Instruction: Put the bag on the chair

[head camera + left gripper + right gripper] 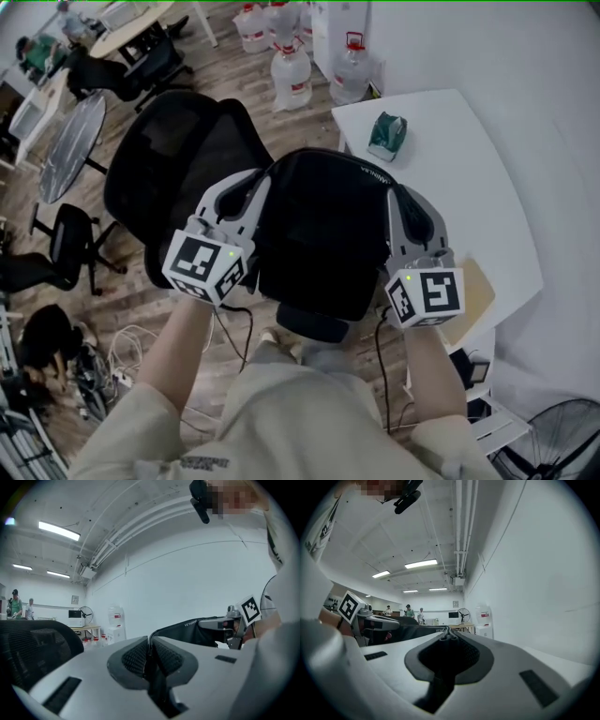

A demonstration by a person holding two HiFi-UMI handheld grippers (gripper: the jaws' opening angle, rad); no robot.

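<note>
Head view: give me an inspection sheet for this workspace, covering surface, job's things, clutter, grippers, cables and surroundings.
Surface: white table, bearing a green tissue pack.
Job's things: black bag held up beside the black mesh chair.
Clutter: water jugs on the wooden floor.
Grippers: left gripper and right gripper each shut on a bag edge.
Cables: black leads hang below both grippers; loose cables on the floor.
Surroundings: standing fan, round table, more chairs.
</note>
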